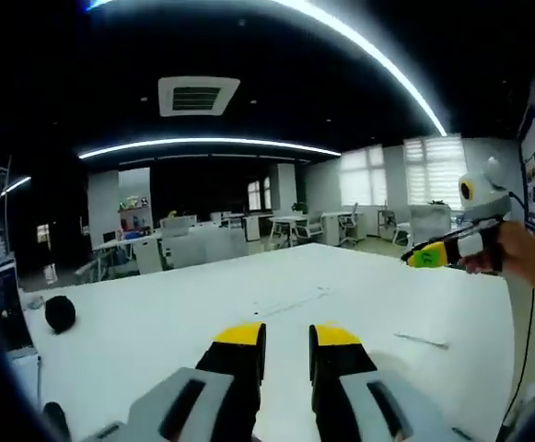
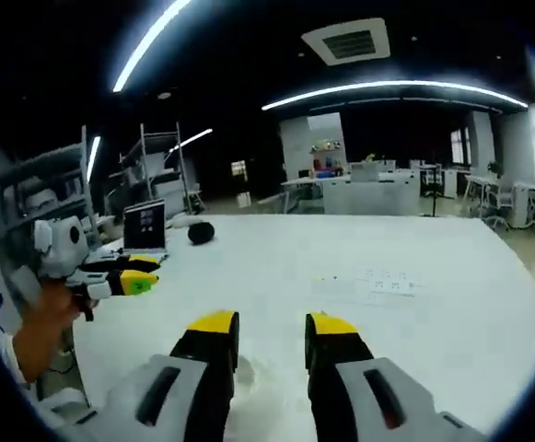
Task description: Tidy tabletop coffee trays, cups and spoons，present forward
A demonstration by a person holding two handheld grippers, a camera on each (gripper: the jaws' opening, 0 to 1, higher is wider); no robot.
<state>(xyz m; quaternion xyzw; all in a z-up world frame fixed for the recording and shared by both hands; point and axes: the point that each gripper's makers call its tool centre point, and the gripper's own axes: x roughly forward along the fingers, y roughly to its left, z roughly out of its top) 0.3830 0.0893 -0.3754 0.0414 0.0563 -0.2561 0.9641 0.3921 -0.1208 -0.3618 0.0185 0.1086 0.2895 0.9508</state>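
My left gripper (image 1: 286,339) rises from the bottom of the left gripper view over a bare white table (image 1: 203,304), its yellow-tipped jaws a little apart with nothing between them. In the right gripper view my right gripper (image 2: 272,331) stands the same way, open and empty above the table (image 2: 414,313). Each gripper appears in the other's view: the right one (image 1: 430,256) held by a hand (image 1: 525,253) at the right edge, the left one (image 2: 127,273) held by a hand (image 2: 41,322) at the left. A thin, spoon-like sliver (image 1: 421,341) lies on the table; it is too small to identify.
A round black object (image 1: 60,313) (image 2: 201,232) sits near one table edge. A laptop (image 2: 145,226) stands open beside it. Faint marks (image 2: 377,281) show on the tabletop. Office desks and chairs (image 1: 304,226) fill the room beyond the far edge.
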